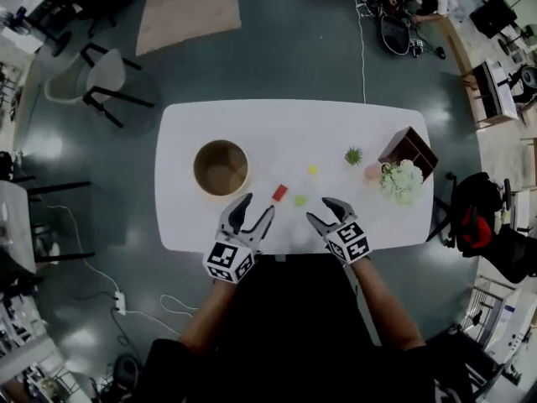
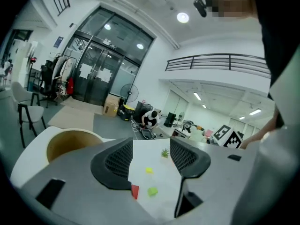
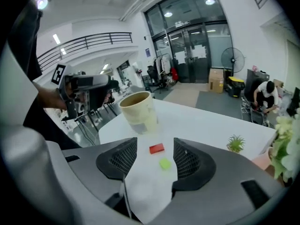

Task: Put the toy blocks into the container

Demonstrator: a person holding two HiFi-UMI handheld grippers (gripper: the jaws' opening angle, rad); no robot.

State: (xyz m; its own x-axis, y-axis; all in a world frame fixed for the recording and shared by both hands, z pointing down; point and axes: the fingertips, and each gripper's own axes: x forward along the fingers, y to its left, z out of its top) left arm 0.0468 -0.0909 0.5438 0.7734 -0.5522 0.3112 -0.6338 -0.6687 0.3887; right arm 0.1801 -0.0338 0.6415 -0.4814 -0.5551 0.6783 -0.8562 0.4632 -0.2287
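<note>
Left gripper [image 1: 258, 205] and right gripper [image 1: 320, 210] hover, jaws wide, empty. The small red block [image 1: 279, 192] beside the container [image 1: 220, 175] could skid away from it under a skewed pinch.

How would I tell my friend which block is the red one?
Find the white table and the round tan container on its left half. Just right of that container lies the red block, with the green block beside it. It is the only red piece and is oblong; the green one and the yellow block are smaller, squarish.
</note>
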